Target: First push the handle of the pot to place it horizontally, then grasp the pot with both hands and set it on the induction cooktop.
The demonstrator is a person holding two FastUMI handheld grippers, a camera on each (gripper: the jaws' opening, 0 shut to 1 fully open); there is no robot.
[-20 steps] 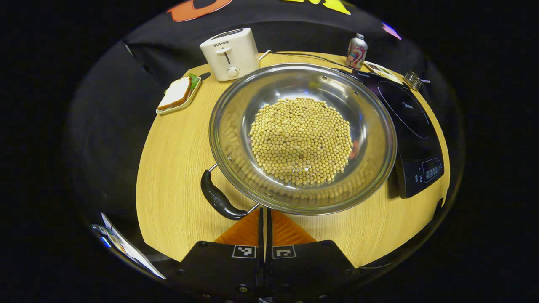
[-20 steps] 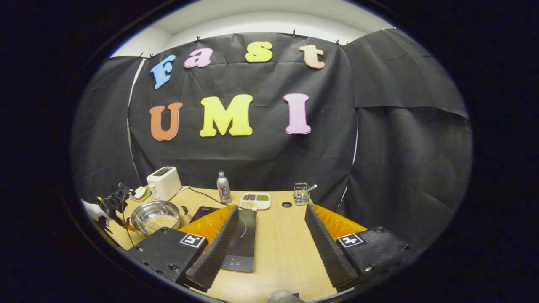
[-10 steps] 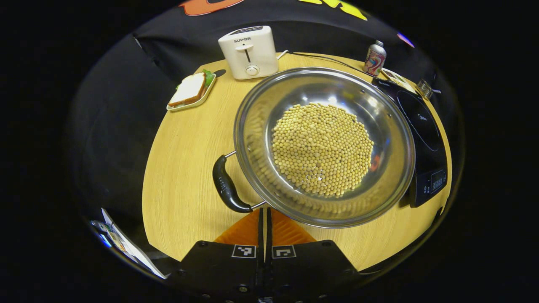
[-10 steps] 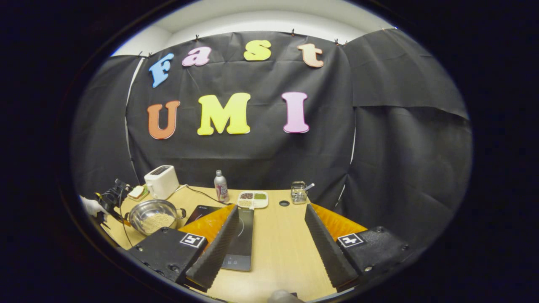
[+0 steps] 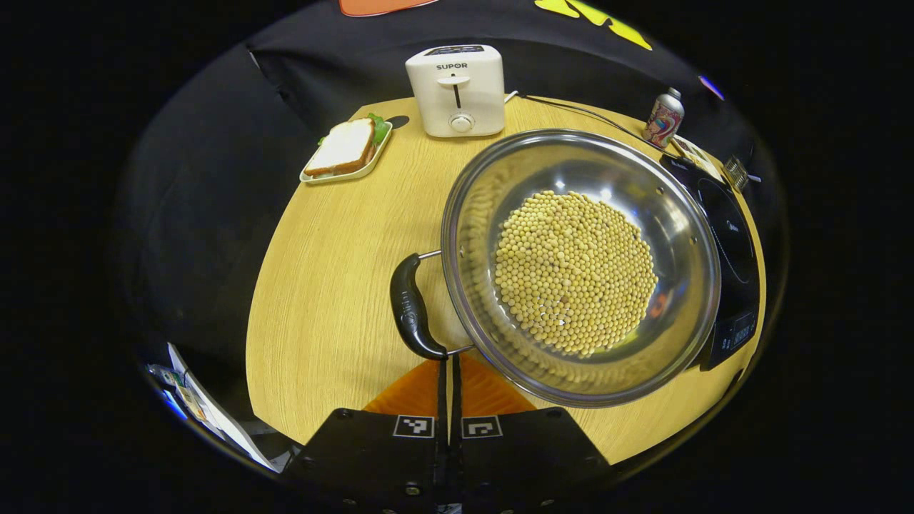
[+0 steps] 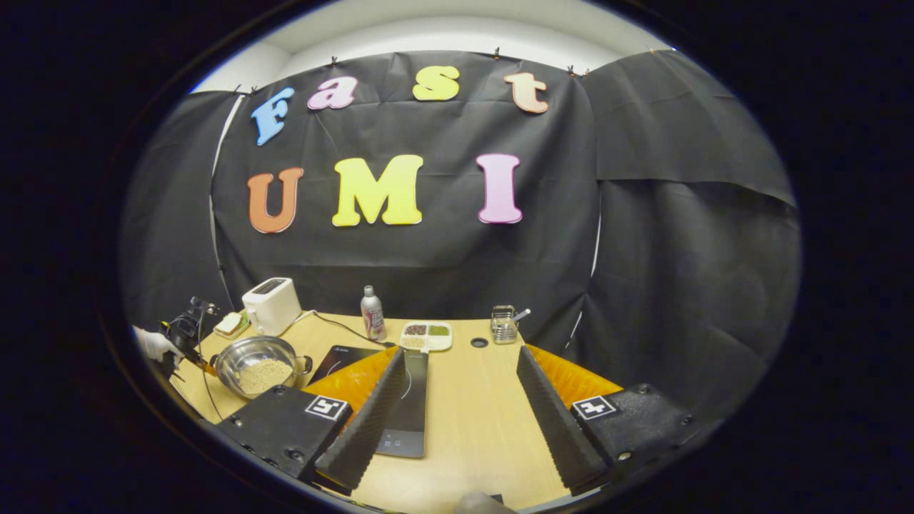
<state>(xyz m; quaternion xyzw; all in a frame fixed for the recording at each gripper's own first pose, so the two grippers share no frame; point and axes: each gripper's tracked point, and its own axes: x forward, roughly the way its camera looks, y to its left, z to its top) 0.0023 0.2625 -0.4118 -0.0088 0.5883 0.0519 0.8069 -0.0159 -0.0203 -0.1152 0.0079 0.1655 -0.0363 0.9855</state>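
Observation:
A steel pot (image 5: 607, 165) with soybeans (image 5: 575, 271) in it stands on the wooden table (image 5: 328, 285). Its black side handle (image 5: 410, 308) points to the left in the left gripper view. My left gripper (image 5: 450, 365) is shut, and its tips touch the handle's near end. The black induction cooktop (image 5: 725, 239) lies just right of the pot. In the right gripper view the pot (image 6: 246, 353) sits far left, with the left gripper (image 6: 187, 334) and a gloved hand (image 6: 151, 345) beside it. My right gripper (image 6: 460, 400) hangs open above the cooktop (image 6: 408, 400), holding nothing.
A white toaster (image 5: 457, 89) and a sandwich on a small tray (image 5: 348, 148) stand behind the pot, a can (image 5: 664, 118) at the back right. A divided dish of beans (image 6: 426, 335) and a wire basket (image 6: 504, 325) sit at the table's far edge.
The left gripper's shut tips have pushed the handle, which swung from the pot's near-left round to its left side. In the left gripper view the pot drifted right. The right gripper has barely shifted.

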